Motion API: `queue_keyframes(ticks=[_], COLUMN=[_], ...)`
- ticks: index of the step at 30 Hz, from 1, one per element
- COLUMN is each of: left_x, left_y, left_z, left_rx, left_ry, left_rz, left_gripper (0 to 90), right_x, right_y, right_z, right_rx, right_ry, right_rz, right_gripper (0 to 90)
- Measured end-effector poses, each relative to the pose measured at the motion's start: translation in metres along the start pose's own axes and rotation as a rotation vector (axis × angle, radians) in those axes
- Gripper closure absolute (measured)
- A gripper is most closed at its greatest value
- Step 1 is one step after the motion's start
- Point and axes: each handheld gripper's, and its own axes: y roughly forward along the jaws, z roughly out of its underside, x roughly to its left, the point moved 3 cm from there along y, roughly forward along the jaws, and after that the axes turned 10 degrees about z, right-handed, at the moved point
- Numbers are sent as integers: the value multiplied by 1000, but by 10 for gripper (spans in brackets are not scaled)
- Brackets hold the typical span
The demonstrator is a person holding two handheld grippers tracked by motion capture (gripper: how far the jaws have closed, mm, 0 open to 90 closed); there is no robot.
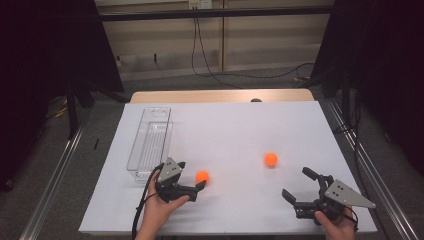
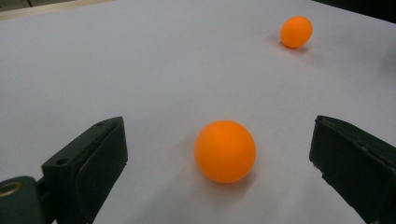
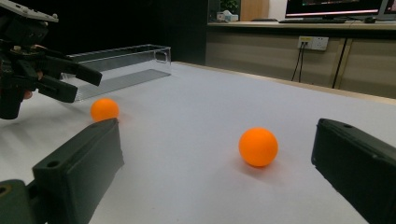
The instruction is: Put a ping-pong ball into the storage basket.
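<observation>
Two orange balls on the white table (image 1: 235,125). Near ball (image 1: 202,176) just ahead of left gripper (image 1: 199,189), seen in left gripper view between the spread jaws, untouched, resting on table surface. Far ball (image 1: 270,159) mid-table toward the right side, well apart from the first. Right gripper (image 1: 299,186) low at near right edge, jaws wide, nothing held; far ball framed between them in right gripper view (not touching either). Clear plastic bin (image 1: 150,142) along left side, just beyond left gripper. Both hands gripping the handles from below.
</observation>
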Motion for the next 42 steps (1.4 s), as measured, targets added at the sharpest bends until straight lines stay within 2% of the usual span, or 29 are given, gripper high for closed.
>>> queue_keyframes(ticks=[5, 10, 21, 42], left_x=[1, 0, -1, -1], left_y=[0, 1, 3, 11], left_z=[-1, -1, -3, -4], left_rx=[-4, 17, 8, 51], left_ry=[-7, -3, -16, -12], left_rz=[3, 3, 13, 14], left_gripper=[43, 51, 51, 55], right_x=[0, 0, 1, 1], right_y=[0, -1, -1, -2], right_z=[0, 0, 0, -1], right_rx=[1, 1, -1, -5], right_ry=[3, 5, 3, 4], right_rz=[-1, 0, -6, -11], right_gripper=[12, 13, 13, 14])
